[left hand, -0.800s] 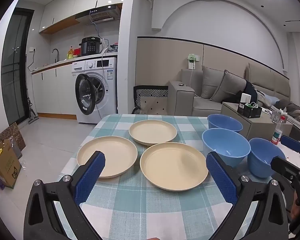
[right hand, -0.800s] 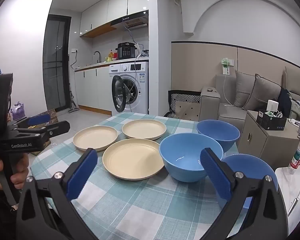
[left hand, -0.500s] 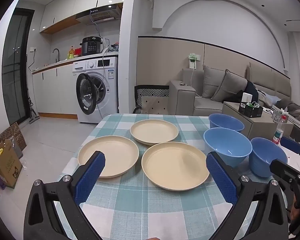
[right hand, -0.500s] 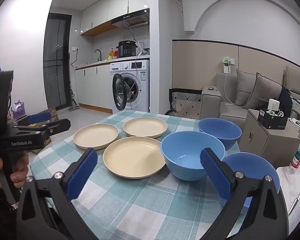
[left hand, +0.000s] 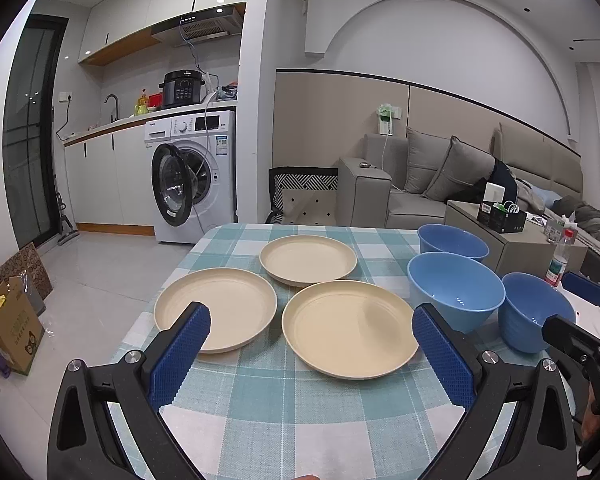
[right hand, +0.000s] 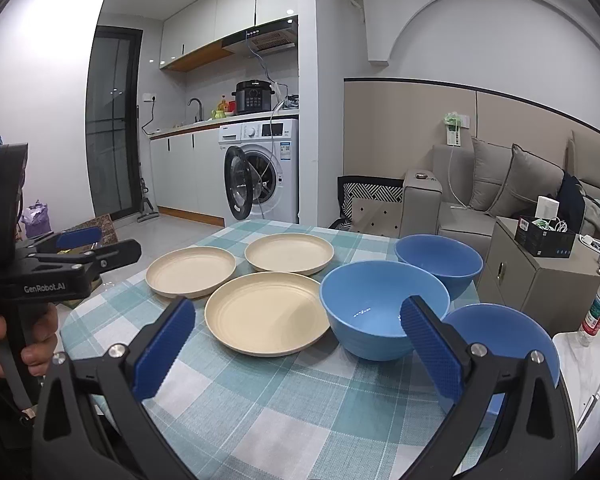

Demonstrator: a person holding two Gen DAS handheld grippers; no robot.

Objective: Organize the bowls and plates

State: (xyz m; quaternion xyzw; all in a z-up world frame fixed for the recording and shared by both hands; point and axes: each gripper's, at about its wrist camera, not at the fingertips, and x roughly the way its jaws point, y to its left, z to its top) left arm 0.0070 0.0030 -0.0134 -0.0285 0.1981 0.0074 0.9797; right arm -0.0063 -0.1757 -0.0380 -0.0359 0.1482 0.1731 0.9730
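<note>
A checked tablecloth covers the table, its near stretch bare. Three cream plates lie flat in a triangle, rims nearly touching. To their right, three blue bowls stand upright in a line close to the table's right edge. The left gripper and right gripper hover with jaws spread wide, holding nothing.
</note>
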